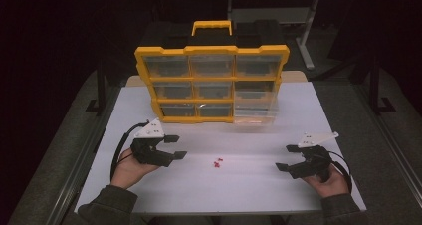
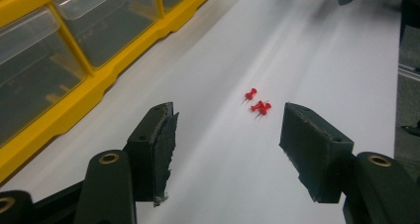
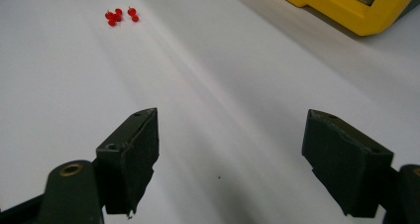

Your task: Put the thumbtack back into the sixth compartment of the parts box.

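A few small red push pins (image 1: 217, 162) lie together on the white table (image 1: 259, 190), between my two grippers. My left gripper (image 1: 177, 147) sits low at the left, pointing right toward them, its jaws open with nothing between them. In the left gripper view the push pins (image 2: 258, 104) lie just beyond the left gripper (image 2: 229, 130), a little right of centre. My right gripper (image 1: 285, 158) rests at the right, open and empty, aimed left. In the right gripper view the push pins (image 3: 119, 15) lie far off at the upper left of the right gripper (image 3: 230, 135).
A yellow organiser case (image 1: 211, 83) with clear drawers stands upright at the back of the table. A clear drawer (image 1: 255, 113) at its lower right juts forward. Behind it sits a black case (image 1: 259, 33). The table edges drop to dark floor on both sides.
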The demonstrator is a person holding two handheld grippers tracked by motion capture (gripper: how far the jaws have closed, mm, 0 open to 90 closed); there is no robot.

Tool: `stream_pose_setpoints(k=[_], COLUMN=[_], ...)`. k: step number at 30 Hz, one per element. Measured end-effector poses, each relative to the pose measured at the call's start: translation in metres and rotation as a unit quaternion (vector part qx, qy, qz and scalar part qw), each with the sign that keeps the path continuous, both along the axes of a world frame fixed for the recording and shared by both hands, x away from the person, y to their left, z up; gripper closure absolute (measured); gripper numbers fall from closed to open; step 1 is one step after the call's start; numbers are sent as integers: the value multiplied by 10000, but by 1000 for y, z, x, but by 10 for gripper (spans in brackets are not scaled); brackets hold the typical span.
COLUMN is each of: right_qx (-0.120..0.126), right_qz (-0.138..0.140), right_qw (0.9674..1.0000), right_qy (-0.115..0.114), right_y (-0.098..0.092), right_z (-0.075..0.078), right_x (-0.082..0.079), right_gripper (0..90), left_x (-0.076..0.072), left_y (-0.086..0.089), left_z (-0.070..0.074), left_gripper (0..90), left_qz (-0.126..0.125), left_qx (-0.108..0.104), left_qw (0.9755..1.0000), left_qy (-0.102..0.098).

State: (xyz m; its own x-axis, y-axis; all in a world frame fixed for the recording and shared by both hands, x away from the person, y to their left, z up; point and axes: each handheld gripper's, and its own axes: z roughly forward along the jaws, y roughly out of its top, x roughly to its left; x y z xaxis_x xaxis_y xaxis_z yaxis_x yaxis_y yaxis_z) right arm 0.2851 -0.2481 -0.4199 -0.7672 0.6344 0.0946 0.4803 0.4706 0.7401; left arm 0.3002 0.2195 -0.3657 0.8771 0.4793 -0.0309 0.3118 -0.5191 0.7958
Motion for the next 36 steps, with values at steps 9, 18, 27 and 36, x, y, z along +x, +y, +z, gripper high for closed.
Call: stream_pose_setpoints(k=[9, 18, 27, 36], right_qx=[-46, -110, -78, -207], right_qz=[36, 162, 479, 904], right_qw=[10000, 9998, 9988, 9957], right_qy=[31, 15, -85, 5], right_y=[3, 9, 31, 69], right_z=[1, 4, 16, 20], right_x=[-2, -2, -4, 5], right_gripper=[217, 222, 242, 305], left_x=[-10, -20, -30, -30], left_y=[11, 21, 29, 28], left_z=[-13, -25, -32, -38], left_gripper=[366, 346, 343, 332], left_qz=[111, 237, 397, 420], left_qx=[3, 107, 128, 202], left_qw=[9999, 9997, 9991, 9989], left_qy=[-41, -30, -47, -16])
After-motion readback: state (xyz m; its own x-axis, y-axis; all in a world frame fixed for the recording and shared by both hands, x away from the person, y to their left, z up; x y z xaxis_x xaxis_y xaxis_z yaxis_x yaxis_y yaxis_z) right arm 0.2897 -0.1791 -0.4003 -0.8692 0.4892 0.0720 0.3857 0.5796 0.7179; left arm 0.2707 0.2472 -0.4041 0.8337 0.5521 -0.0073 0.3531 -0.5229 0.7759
